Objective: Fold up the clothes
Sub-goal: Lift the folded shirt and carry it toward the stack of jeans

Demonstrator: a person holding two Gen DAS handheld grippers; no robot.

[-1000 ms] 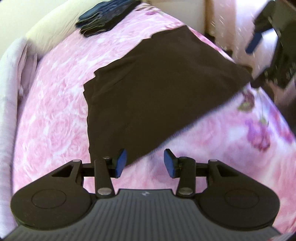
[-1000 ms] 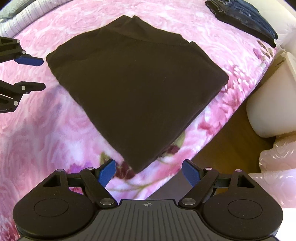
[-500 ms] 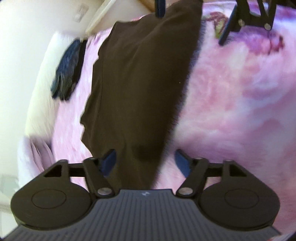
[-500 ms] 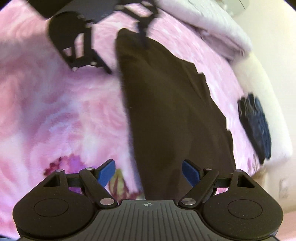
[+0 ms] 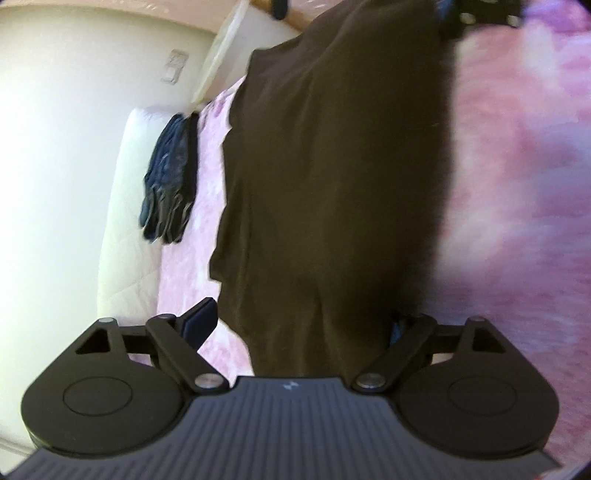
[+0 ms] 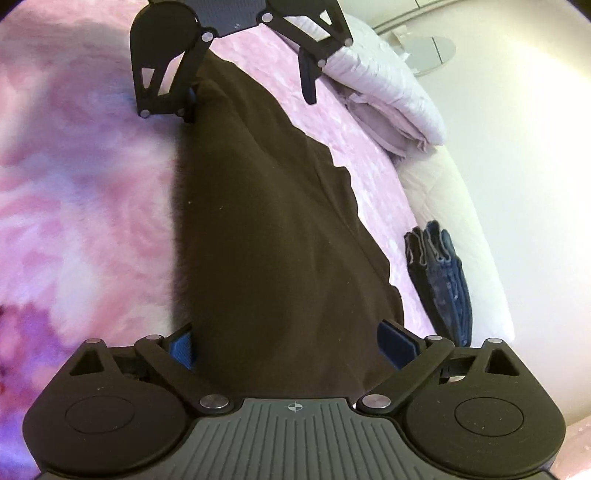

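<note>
A dark brown folded garment (image 5: 332, 184) lies on the pink floral bed cover (image 5: 524, 184). My left gripper (image 5: 299, 325) is open, its jaws straddling the near end of the garment, low against the bed. My right gripper (image 6: 291, 343) is open and straddles the opposite end of the same garment (image 6: 266, 229). Each gripper shows at the top of the other's view: the right one in the left wrist view (image 5: 476, 14), the left one in the right wrist view (image 6: 236, 74). Neither has closed on the cloth.
Folded dark blue jeans (image 5: 168, 177) lie near the cream headboard (image 5: 118, 221), also in the right wrist view (image 6: 443, 280). A folded pale lilac blanket (image 6: 384, 99) lies at the bed's far end. A cream wall (image 5: 55, 147) is beyond.
Both grippers have swung round and dropped to opposite ends of the brown garment, coming to face each other. The left jaws opened wider. The garment has not moved.
</note>
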